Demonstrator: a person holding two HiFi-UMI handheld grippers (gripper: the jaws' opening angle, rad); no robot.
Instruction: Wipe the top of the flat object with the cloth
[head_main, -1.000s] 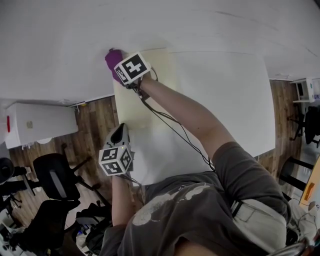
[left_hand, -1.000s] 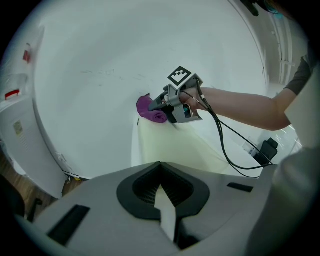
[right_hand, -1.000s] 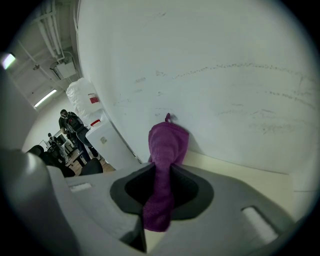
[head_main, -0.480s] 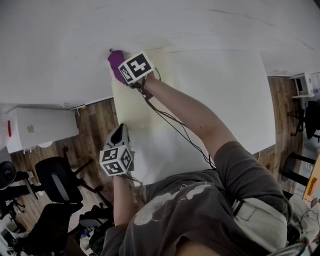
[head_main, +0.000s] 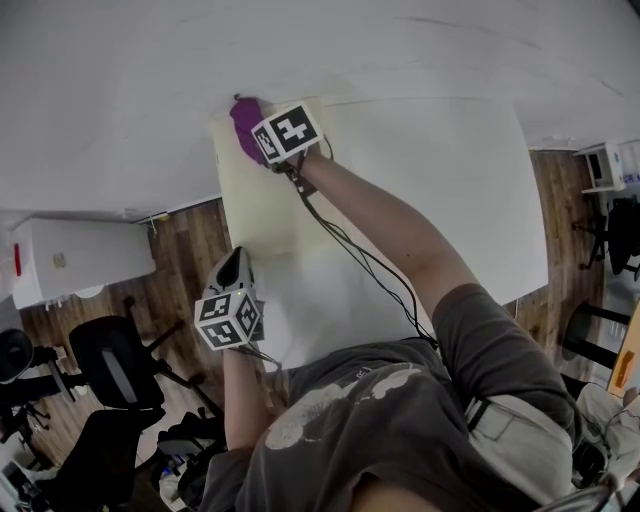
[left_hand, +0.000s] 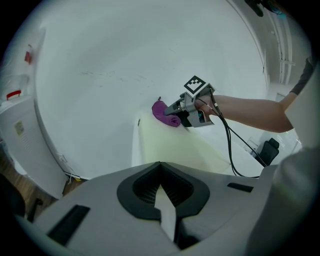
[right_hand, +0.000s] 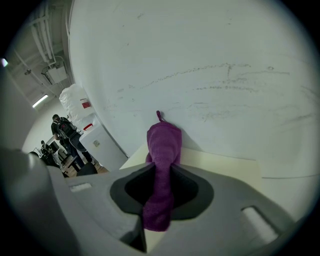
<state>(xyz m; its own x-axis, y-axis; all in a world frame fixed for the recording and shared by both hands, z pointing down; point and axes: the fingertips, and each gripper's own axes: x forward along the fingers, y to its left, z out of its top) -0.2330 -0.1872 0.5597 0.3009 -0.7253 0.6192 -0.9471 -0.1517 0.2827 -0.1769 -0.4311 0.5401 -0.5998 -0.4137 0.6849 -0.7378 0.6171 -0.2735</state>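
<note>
your right gripper is clamped on the purple cloth, pinching it about mid-length. the cloth's long axis runs along the jaws, from the gripper toward the wall. a short stub hangs out behind the jaws. the far end is bunched up touching the wall, with a small tail sticking up. that bunched end sits on the far left corner of the flat object. the flat object is a pale cream rectangle lying flat on the white table. its long axis runs from you toward the wall, its left side lies along the table's left edge, and its far end is near the wall. your left gripper has its jaws drawn nearly together on a thin pale strip that lines up with the near end of the flat object. it points away from you, along the object's long axis. your right arm is stretched forward and left across the table, forearm bare, elbow almost straight. a black cable trails along it from the gripper. your left arm is tucked in close, forearm pointing forward, with the gripper at the table's left edge. the two grippers are well apart, one at each end of the flat object.
</note>
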